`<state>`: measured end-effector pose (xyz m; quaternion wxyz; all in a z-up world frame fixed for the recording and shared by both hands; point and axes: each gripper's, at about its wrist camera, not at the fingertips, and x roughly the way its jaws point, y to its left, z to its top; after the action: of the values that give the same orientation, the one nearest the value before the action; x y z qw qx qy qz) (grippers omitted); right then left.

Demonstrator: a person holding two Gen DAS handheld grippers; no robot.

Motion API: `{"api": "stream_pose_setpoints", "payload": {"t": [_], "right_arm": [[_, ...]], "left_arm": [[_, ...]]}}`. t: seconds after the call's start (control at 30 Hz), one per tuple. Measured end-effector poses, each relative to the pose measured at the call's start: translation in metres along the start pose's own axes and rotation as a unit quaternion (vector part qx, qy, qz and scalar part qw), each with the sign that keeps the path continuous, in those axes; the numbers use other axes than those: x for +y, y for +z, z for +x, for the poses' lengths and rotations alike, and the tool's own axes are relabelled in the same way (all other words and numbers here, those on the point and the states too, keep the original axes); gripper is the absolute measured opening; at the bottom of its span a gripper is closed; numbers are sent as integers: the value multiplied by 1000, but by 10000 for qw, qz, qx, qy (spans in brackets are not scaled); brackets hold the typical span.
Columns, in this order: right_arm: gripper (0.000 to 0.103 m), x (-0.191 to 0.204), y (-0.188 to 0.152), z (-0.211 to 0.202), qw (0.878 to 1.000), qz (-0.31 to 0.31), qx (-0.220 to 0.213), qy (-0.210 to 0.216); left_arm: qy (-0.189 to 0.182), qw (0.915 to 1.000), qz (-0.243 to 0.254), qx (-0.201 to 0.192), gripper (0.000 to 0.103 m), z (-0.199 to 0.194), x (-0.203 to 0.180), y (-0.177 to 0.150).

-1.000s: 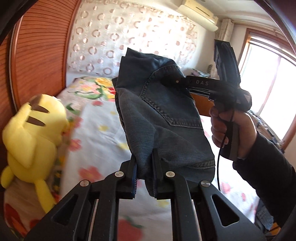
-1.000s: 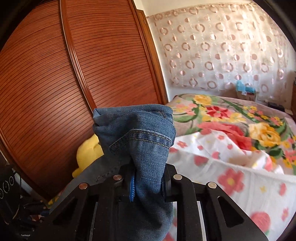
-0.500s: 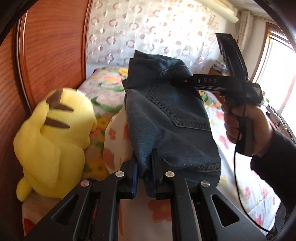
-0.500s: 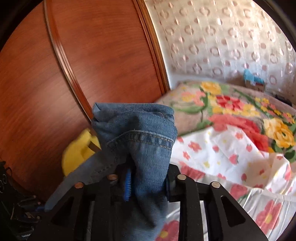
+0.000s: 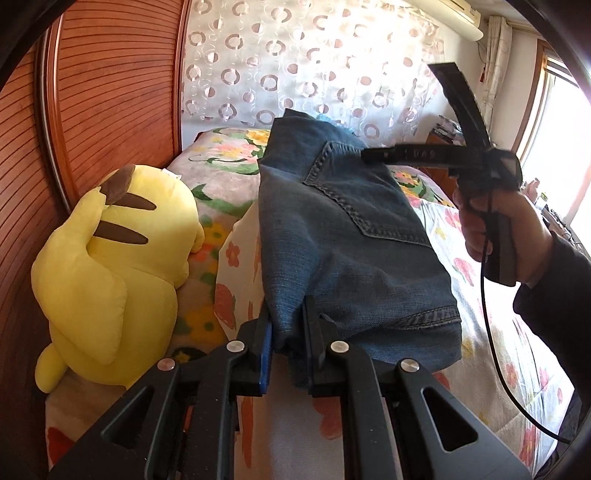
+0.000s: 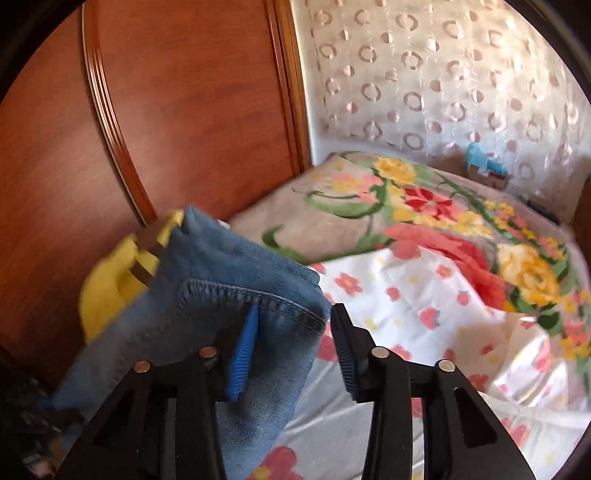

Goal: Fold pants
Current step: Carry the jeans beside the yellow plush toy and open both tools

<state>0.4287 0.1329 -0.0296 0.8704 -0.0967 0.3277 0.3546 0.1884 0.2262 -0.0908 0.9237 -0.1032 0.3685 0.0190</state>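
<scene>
Daylight pours in from the window point(image 5: 561, 122), blown out white. Fisheye bends the edges into black corners; the right wrist view smears with motion blur.

Bedroom. Reddish-brown slatted wood wardrobe door point(image 5: 110, 110) on the left, curved trim. White curtain with ring pattern point(image 5: 314, 66) covers the back wall. Bed point(image 6: 424, 295) under a white sheet with small flowers, big-flower blanket point(image 6: 406, 206) at the far end. Yellow plush toy point(image 5: 110, 266) against the wardrobe. Bright window point(image 5: 557, 147) at right, AC unit point(image 5: 461, 22) up top.
</scene>
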Motion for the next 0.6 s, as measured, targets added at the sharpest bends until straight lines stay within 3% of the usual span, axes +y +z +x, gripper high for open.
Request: {"api": "stream_pose_setpoints", "payload": {"t": [0.2,0.37,0.47,0.6], "right_arm": [[42,5,-16,-32,9996,63,-220,147],[42,8,-46,-84,9989,35,-421,198],[42,9,-65,-122,9983,86,-542,212],[42,7,-88,-161,9974,130,-699,65]], "left_arm": [[285,9995,94,-59,18,-10,-7,3],[526,9980,210,-291,23,-30,-20,7],[490,9976,219,-444,31,-43,-29,9],[436,9966,356,-605,31,-60,-52,12]]}}
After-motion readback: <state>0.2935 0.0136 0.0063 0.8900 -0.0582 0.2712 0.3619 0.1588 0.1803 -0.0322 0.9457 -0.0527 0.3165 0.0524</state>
